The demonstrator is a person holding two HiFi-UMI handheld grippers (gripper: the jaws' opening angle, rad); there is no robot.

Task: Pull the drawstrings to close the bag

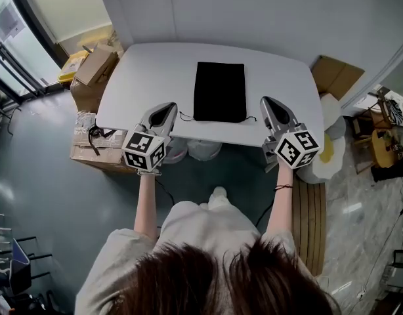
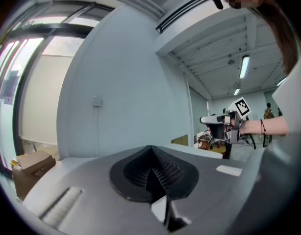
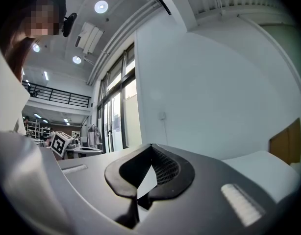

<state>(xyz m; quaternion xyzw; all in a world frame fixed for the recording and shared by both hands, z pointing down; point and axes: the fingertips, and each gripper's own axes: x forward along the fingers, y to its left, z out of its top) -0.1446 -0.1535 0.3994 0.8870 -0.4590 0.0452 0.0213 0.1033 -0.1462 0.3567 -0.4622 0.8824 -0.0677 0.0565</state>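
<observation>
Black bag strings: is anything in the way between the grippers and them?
No, nothing visible. The left gripper and right gripper are shut and empty on either side of the black bag, with only bare white table between them and the drawstrings.

In the head view, I cannot resolve where the drawstrings (image 1: 186, 117) enter the bag (image 1: 219, 90); the cords are too thin. The table (image 1: 149, 77) edge covers part of the cardboard boxes (image 1: 86, 151) and most of two pale containers (image 1: 205, 151) beneath it. The lower edge cuts off the person's head (image 1: 234, 281).
</observation>
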